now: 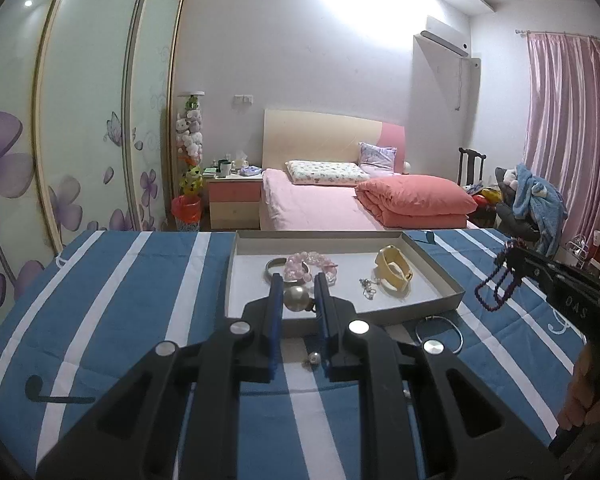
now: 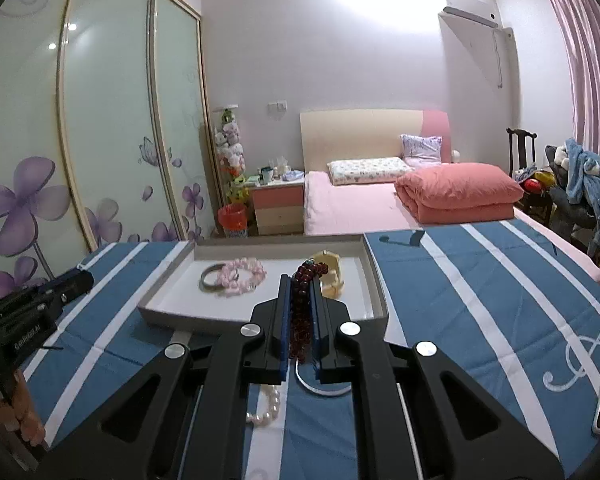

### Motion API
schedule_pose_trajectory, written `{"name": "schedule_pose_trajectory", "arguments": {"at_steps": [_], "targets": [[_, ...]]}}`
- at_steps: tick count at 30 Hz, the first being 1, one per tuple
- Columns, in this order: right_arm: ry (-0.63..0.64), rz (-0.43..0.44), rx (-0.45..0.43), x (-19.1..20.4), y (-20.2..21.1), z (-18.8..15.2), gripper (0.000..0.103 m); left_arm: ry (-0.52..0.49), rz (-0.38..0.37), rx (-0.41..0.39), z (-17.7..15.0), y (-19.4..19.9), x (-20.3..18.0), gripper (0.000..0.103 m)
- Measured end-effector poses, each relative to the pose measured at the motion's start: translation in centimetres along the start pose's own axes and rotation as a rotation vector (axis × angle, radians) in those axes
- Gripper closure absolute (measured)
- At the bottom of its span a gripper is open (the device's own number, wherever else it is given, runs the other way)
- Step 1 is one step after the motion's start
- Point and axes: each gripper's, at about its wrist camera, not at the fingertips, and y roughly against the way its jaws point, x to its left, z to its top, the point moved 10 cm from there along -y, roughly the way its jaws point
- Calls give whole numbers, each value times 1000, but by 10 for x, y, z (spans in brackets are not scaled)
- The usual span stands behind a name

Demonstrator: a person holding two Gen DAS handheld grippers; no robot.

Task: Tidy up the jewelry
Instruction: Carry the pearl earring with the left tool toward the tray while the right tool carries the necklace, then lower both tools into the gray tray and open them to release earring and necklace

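Where writing can be read, it is on the gripper bodies: white letters "DAS" on the right gripper [image 1: 510,268], and a label on the left gripper [image 2: 80,282] that is too blurred to read.

In its own wrist view the left gripper [image 1: 298,292] has its blue fingers [image 1: 277,300] part-way together, with a large pearl [image 1: 295,298] between them; I cannot tell if the pads touch it. It sits just above the near wall of the grey tray [image 1: 440,268].

The right gripper [image 2: 301,300] pinches a strand of dark red beads [image 2: 300,312], which hangs in loops to the right of the tray, above the blue striped cloth [image 1: 120,300].

Inside the tray lie a silver bangle [image 1: 274,266], a pink bead bracelet [image 1: 308,262], a yellow bangle [image 1: 392,274] and a small silver piece [image 1: 367,286]. On the cloth near the tray are a thin ring [image 1: 438,330], a small pearl [image 1: 314,358] and a white pearl strand [image 2: 270,406].
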Motion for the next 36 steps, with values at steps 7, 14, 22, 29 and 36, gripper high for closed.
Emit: {"name": "schedule_pose_trajectory", "arguments": {"at_steps": [7, 14, 22, 29, 36], "targets": [[37, 3, -73, 9, -2, 26, 94, -13, 10, -31, 17, -8, -3, 87], [55, 18, -101, 19, -21, 43, 94, -9, 5, -43, 32, -30, -4, 87], [47, 62, -64, 25, -65, 39, 94, -13, 9, -52, 47, -75, -2, 87], [21, 84, 12, 27, -113, 29, 94, -10, 19, -24, 48, -120, 0, 87], [0, 99, 89, 25, -142, 14, 92, -6, 21, 9, 42, -147, 4, 87]]}}
